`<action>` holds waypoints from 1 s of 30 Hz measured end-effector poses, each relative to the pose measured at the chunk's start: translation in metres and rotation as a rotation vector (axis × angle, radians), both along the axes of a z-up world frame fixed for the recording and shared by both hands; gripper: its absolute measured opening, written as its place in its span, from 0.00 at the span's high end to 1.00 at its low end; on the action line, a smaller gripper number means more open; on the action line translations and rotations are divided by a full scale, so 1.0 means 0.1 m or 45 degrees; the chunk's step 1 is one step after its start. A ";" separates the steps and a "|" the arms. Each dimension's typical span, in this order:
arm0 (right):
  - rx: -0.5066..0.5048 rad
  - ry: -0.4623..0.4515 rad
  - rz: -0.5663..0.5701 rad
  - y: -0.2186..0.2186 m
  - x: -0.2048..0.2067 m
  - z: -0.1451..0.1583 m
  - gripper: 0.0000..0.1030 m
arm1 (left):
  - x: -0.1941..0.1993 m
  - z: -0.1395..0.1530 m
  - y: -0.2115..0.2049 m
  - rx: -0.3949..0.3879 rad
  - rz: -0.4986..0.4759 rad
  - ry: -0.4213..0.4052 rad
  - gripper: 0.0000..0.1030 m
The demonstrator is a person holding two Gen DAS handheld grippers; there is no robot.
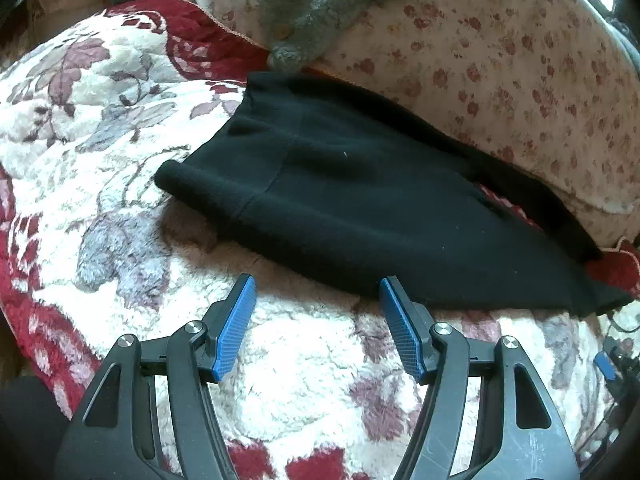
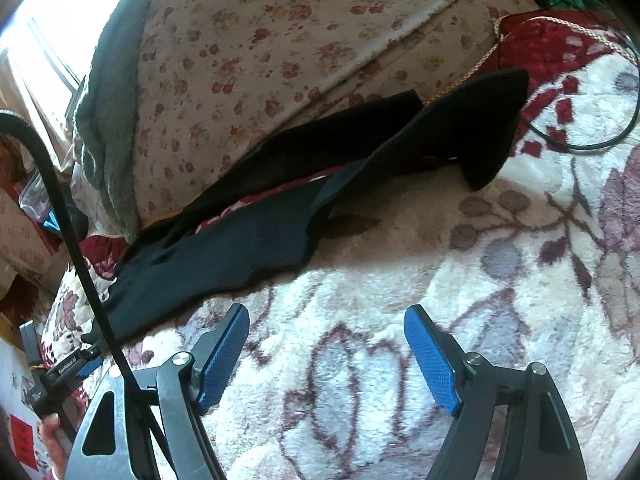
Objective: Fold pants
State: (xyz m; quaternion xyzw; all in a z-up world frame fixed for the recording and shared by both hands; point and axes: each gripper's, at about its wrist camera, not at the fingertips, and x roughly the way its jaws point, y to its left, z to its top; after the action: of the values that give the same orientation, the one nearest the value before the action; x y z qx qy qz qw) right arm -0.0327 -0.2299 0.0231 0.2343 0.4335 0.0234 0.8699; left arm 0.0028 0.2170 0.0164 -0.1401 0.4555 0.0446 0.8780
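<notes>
Black pants (image 1: 340,188) lie spread on a white and red flowered fleece blanket (image 1: 100,128), their waist end at the left in the left wrist view. My left gripper (image 1: 318,284) hangs open just in front of the pants' near edge, with nothing between its blue pads (image 1: 236,328). In the right wrist view the pants (image 2: 240,240) run from lower left to upper right, one leg end curled up. My right gripper (image 2: 326,314) is open over the blanket (image 2: 400,280), a little short of the pants' near hem.
A floral quilt (image 1: 500,60) is heaped behind the pants, with a grey fuzzy garment (image 1: 320,4) on top. A black cable (image 2: 580,136) loops on the blanket at the right. A thick black cord (image 2: 72,232) crosses the left side, near a hand (image 2: 52,440).
</notes>
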 end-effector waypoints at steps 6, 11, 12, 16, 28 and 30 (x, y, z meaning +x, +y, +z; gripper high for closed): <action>0.020 -0.001 -0.021 -0.10 0.03 -0.04 0.24 | 0.11 -0.02 0.02 -0.008 0.048 -0.008 0.37; 0.055 -0.007 -0.048 -0.21 0.10 -0.07 0.24 | 0.30 -0.03 -0.08 -0.008 0.052 -0.014 0.37; 0.056 -0.013 -0.061 -0.24 0.11 -0.06 0.24 | 0.33 -0.03 -0.10 -0.002 0.061 -0.021 0.37; 0.091 -0.034 -0.099 -0.38 0.22 -0.04 0.24 | 0.42 -0.04 -0.11 -0.003 0.088 -0.026 0.37; 0.321 -0.040 -0.198 -0.67 0.83 -0.26 0.77 | 0.63 -0.07 -0.18 0.049 0.039 0.008 0.45; 0.312 -0.054 -0.205 -0.67 0.85 -0.26 0.87 | 0.64 -0.06 -0.17 0.055 0.013 -0.002 0.82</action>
State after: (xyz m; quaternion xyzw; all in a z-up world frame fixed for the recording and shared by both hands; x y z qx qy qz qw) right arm 0.0519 -0.2967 -0.0033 0.3722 0.3888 0.0113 0.8427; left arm 0.0665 0.1996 0.0105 -0.1236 0.4530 0.0586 0.8810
